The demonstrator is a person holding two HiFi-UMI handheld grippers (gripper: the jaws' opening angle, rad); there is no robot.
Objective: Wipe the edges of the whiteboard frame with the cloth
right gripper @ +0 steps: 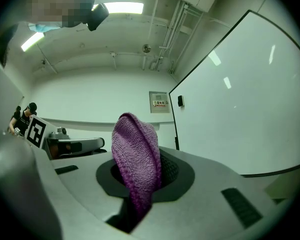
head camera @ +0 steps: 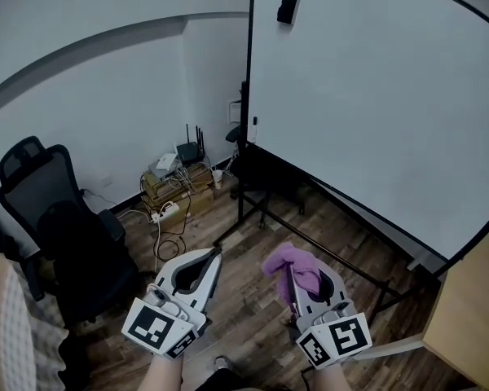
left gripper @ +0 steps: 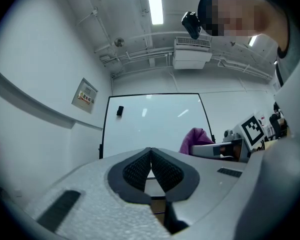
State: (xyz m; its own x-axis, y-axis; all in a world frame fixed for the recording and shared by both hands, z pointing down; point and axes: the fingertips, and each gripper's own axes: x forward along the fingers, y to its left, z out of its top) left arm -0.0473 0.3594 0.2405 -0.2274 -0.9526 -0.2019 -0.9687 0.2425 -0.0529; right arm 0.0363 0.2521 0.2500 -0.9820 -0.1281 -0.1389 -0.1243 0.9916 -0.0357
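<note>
A large whiteboard (head camera: 375, 96) on a black rolling stand fills the right of the head view, with a thin black frame (head camera: 250, 55) along its left edge and lower edge. My right gripper (head camera: 297, 277) is shut on a purple cloth (head camera: 293, 265), which bunches up above the jaws; the cloth (right gripper: 136, 159) stands upright in the right gripper view. My left gripper (head camera: 215, 257) is shut with nothing in it, its pads meeting at the tips (left gripper: 150, 156). Both grippers are held low, short of the board. A black eraser (head camera: 287, 9) clings to the board's upper left.
A black office chair (head camera: 61, 218) stands at the left. Cardboard boxes with a router and cables (head camera: 178, 182) sit against the wall. The stand's black legs (head camera: 253, 218) run across the wood floor. A wooden table corner (head camera: 473, 316) lies at lower right.
</note>
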